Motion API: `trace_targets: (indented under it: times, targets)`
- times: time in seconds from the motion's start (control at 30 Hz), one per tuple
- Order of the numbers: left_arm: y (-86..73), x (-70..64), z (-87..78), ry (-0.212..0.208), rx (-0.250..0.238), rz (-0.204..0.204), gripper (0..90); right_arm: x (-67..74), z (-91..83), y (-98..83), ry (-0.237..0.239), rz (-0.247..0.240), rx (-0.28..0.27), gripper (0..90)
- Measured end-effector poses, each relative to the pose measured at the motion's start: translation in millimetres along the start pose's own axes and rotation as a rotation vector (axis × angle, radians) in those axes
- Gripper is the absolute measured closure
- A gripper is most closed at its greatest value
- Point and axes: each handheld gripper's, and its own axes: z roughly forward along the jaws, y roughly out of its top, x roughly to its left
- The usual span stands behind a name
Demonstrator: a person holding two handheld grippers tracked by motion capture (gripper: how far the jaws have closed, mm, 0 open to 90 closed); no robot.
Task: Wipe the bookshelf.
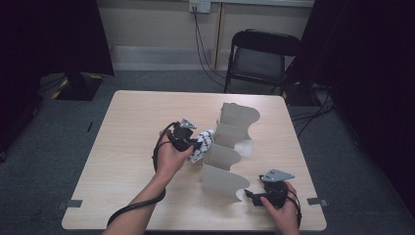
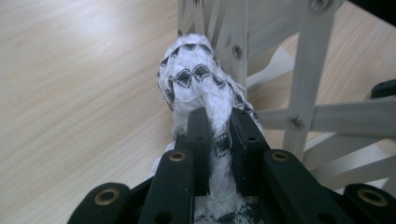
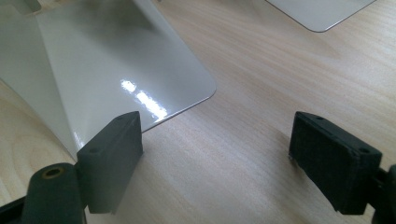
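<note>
A white cloth with a black diamond pattern (image 1: 202,145) (image 2: 198,88) hangs bunched between the jaws of my left gripper (image 1: 198,143) (image 2: 218,121), which is shut on it above the table. It hangs right beside the left side of a white zigzag folding rack (image 1: 230,147) (image 2: 299,84) that stands upright in the middle of the table. My right gripper (image 1: 249,195) (image 3: 217,149) rests low at the table's front right, jaws wide open with nothing between them, beside the rack's glossy foot panel (image 3: 116,70).
The light wooden table (image 1: 137,117) has bare room at its left and far side. A black folding chair (image 1: 262,58) stands behind it, with cables hanging from a wall socket (image 1: 199,6). Dark curtains flank both sides.
</note>
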Motion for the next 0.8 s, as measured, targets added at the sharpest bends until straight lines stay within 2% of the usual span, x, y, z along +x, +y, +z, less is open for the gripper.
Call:
trace_targets:
  times: [0.2, 0.4, 0.5, 0.6, 0.8]
  targets:
    - [14.5, -0.3, -15.2, 0.006, -0.044, 0.005, 79.5, 0.1, 0.1, 0.0, -0.001, 0.001, -0.001, 16.4]
    - [34.5, -5.1, -33.5, 0.016, -0.103, 0.038, 79.5, 0.0, 0.0, 0.0, 0.000, 0.000, 0.000, 16.4]
    - [40.1, -5.9, -36.9, 0.027, -0.119, 0.044, 79.4, 0.1, 0.0, 0.0, 0.000, 0.000, 0.000, 16.4]
    - [39.9, -6.2, -32.3, 0.028, -0.109, 0.055, 79.4, 0.0, 0.0, 0.0, 0.000, 0.000, 0.000, 16.4]
    - [25.7, -1.2, -7.7, 0.022, -0.071, 0.029, 79.4, 0.1, 0.1, 0.0, -0.001, 0.000, -0.001, 16.4]
